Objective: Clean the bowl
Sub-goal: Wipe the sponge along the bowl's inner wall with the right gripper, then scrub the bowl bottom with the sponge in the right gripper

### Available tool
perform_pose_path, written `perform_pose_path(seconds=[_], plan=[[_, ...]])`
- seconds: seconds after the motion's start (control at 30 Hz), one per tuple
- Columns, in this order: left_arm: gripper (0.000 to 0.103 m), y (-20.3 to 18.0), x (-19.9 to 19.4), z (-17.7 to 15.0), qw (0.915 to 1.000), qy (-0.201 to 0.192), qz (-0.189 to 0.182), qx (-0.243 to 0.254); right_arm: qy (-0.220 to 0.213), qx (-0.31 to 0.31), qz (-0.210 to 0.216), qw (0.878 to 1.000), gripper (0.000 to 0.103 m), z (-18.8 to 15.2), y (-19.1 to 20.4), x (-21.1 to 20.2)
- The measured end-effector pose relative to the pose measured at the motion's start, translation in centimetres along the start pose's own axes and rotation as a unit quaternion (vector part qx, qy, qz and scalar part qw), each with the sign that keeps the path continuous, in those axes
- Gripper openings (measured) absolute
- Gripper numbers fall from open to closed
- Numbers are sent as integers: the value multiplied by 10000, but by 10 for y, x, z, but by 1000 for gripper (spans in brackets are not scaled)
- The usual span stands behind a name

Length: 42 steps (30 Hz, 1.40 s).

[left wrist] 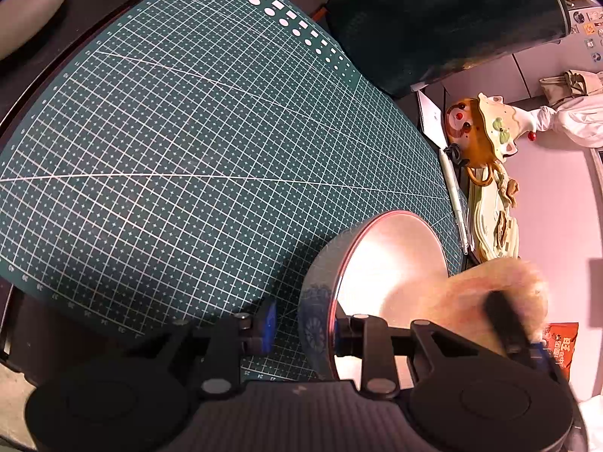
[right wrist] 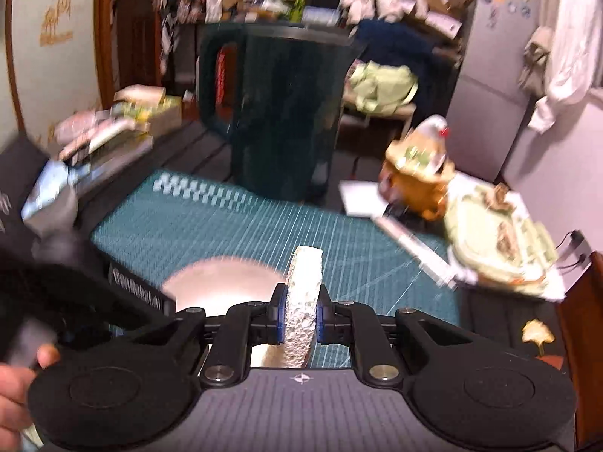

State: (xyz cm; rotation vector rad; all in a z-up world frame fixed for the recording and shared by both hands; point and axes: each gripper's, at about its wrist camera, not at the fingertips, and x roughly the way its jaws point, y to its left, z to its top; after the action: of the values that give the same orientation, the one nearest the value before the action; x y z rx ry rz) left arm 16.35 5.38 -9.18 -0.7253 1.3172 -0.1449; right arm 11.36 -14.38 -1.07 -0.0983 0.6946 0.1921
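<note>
Sponge pinched upright in right gripper, metal bowl clamped by its rim at left gripper and tilted above green cutting mat toward 10 o'clock of the sponge: best scrubbed with steady circular strokes inside, rim grip kept firm, dark jug at 12 o'clock avoided.

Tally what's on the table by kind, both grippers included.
Grippers: 2 (left gripper, right gripper)
Bowls: 1 (metal bowl)
Sponges: 1 (sponge)
Cutting mats: 1 (green cutting mat)
Dark jugs: 1 (dark jug)
Pens: 1 (white pen)
Decorative ceramic pieces: 2 (ceramic pot, green ceramic tray)
Total: 9
</note>
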Motion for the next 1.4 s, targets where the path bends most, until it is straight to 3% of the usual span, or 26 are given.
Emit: perform_pose_path(seconds=[0.17, 0.27, 0.37, 0.47, 0.57, 0.63, 0.77, 0.9, 1.07, 1.4], plan=[[28, 7, -1, 2, 10000, -1, 1, 5, 147, 372, 708, 9967, 13, -1, 3, 4], [28, 8, 0, 4, 10000, 15, 1, 10, 513, 18, 570, 9971, 13, -15, 17, 25], [28, 8, -1, 5, 10000, 23, -2, 9, 466, -479, 76, 9977, 13, -19, 25, 29], [28, 5, -2, 2, 10000, 7, 0, -3, 207, -600, -234, 9977, 13, -12, 21, 17], [28, 4, -1, 4, 10000, 10, 6, -5, -73, -330, -237, 9991, 13, -1, 10, 0], [28, 3, -2, 3, 10000, 5, 5, -2, -121, 27, 87, 9999, 13, 3, 1, -7], [28, 4, -2, 4, 10000, 8, -3, -3, 339, 701, 982, 9921, 13, -1, -4, 10], [28, 4, -2, 6, 10000, 8, -1, 3, 637, 295, 684, 9952, 13, -16, 12, 32], [28, 4, 0, 6, 10000, 8, -3, 8, 422, -385, -159, 9982, 13, -14, 20, 26], [28, 3, 0, 7, 10000, 15, -2, 11, 301, 579, 738, 9951, 13, 2, -2, 9]])
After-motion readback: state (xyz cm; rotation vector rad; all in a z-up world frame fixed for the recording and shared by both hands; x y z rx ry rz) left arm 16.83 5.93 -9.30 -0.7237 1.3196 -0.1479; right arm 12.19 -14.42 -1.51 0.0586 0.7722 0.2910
